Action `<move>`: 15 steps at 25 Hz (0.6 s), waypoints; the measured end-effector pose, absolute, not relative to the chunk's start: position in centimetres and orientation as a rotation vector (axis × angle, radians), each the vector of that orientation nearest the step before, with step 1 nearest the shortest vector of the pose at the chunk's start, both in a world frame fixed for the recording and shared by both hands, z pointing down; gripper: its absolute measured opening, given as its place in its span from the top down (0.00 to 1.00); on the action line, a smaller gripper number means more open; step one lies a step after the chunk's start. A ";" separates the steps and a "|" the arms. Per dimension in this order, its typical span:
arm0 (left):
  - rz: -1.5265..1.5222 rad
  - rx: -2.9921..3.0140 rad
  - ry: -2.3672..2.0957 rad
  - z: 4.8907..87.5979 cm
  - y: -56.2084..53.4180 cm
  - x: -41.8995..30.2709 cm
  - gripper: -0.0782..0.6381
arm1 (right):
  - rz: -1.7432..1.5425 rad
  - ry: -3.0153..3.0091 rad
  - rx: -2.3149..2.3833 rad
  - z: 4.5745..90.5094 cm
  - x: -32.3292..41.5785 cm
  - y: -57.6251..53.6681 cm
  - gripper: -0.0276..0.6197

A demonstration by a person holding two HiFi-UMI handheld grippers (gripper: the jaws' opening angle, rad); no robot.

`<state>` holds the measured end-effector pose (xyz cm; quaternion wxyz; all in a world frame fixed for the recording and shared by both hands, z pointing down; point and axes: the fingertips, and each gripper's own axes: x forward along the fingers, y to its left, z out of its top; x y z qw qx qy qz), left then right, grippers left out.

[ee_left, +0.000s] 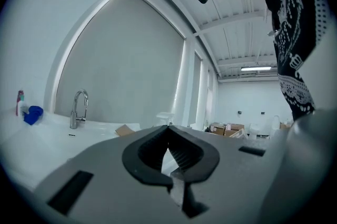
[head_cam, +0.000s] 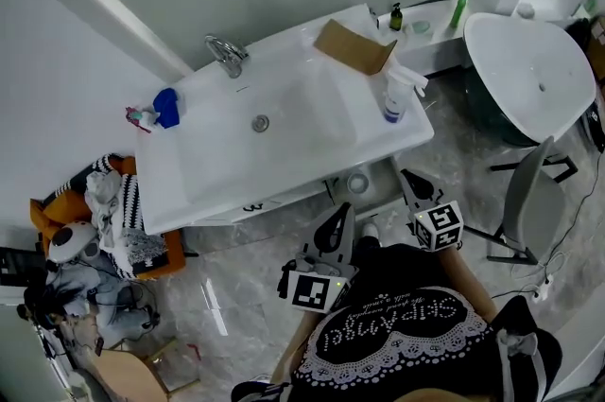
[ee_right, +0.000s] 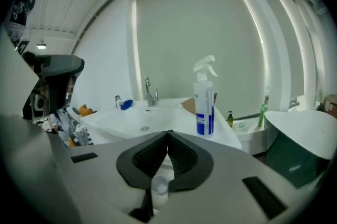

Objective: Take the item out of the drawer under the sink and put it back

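Since the item [head_cam: 357, 183] is the whole job: it's a small pale round thing, cup- or roll-like, can't tell which. It sits under the sink's front edge, in what looks like the pulled-out drawer [head_cam: 378, 181]. The right gripper view shows the same pale cylinder low down, through the gap behind the claw tips. It is beyond the claw, not pinched by it.

- right claw [ee_right: 168, 134]: clenched tip to tip, nothing in it. In the head view it's just right of the item, aimed across the sink.
- left claw [ee_left: 168, 127]: also clenched and empty, with only pale background showing through the gap behind its tips. In the head view it's close to the person, apart from the drawer.

Around it is the white sink [head_cam: 284, 121], with the faucet [head_cam: 225, 53] at the back. A spray bottle [head_cam: 393, 97] and a piece of cardboard [head_cam: 354, 47] stand on the right of the surface, and a blue thing [head_cam: 166, 105] on the left. None of them is touched.

Status, my read: the item is in the drawer, neither claw has it, and both are clear of it. That fits either end of the job, not picked yet or already returned, and the pictures don't settle which.
- If not started, everything is left: grab, lift out, put back.
- If returned, only the drawer needs pushing shut, since it looks open.

No grasp is in progress right now.
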<state>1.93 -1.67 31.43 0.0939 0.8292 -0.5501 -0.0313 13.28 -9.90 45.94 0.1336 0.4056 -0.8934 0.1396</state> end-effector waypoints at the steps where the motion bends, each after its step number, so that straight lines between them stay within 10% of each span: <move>1: -0.097 2.462 -1.634 31.4 -1.8 2.1 0.88 | 0.384 -2.607 1.174 45.2 13.2 -10.1 0.93; 15: -0.068 2.516 -1.547 31.9 -1.2 3.9 0.88 | 0.322 -2.757 1.233 37.1 13.9 -5.9 0.93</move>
